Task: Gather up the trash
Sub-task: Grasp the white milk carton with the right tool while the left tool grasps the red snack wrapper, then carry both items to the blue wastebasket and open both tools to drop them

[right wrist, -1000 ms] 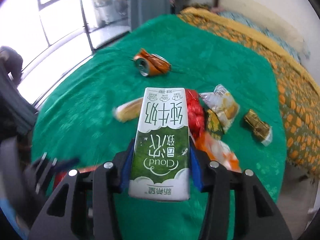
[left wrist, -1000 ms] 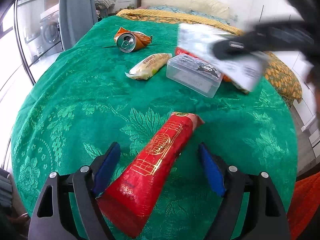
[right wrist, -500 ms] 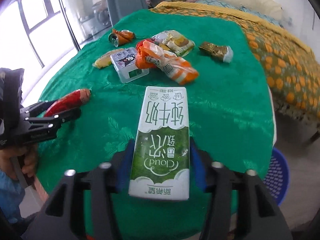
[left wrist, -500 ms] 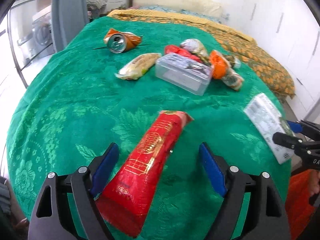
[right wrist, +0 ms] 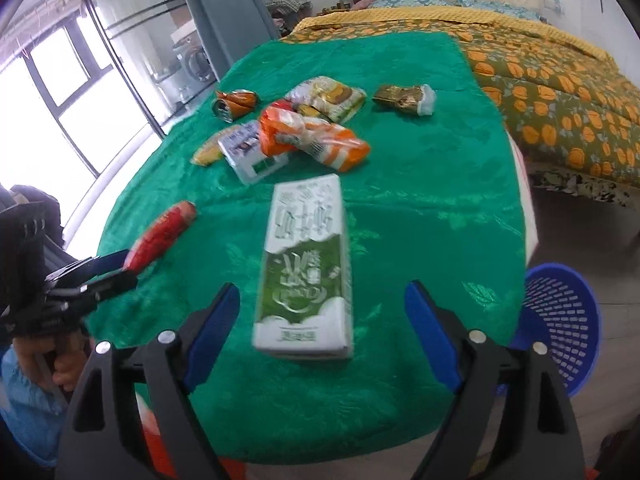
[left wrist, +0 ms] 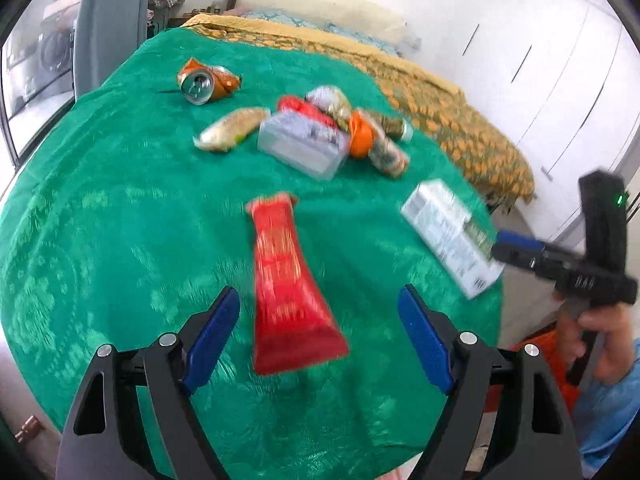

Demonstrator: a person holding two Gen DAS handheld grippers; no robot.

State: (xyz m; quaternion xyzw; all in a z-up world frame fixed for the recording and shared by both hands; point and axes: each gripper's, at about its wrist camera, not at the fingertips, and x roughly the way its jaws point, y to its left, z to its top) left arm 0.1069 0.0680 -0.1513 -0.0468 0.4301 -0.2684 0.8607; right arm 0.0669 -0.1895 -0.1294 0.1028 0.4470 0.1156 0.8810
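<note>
A red packet (left wrist: 288, 280) lies on the green cloth between the open fingers of my left gripper (left wrist: 320, 332), untouched. A green and white milk carton (right wrist: 308, 268) lies on the cloth between the wide-open fingers of my right gripper (right wrist: 322, 328). The carton also shows in the left wrist view (left wrist: 452, 236), and the red packet in the right wrist view (right wrist: 160, 236). Further back lie a crushed orange can (left wrist: 208, 82), a clear plastic box (left wrist: 304, 146), a yellow snack bag (left wrist: 232, 128) and orange wrappers (right wrist: 316, 136).
A blue mesh basket (right wrist: 560, 320) stands on the floor to the right of the table. A bed with an orange patterned cover (right wrist: 552, 76) is behind. Glass doors (right wrist: 80, 80) are at the left. A gold wrapper (right wrist: 404, 98) lies far right on the cloth.
My right gripper has opened and let go of the milk carton, which now lies on the cloth. My left gripper has turned, so the red packet points straight ahead.
</note>
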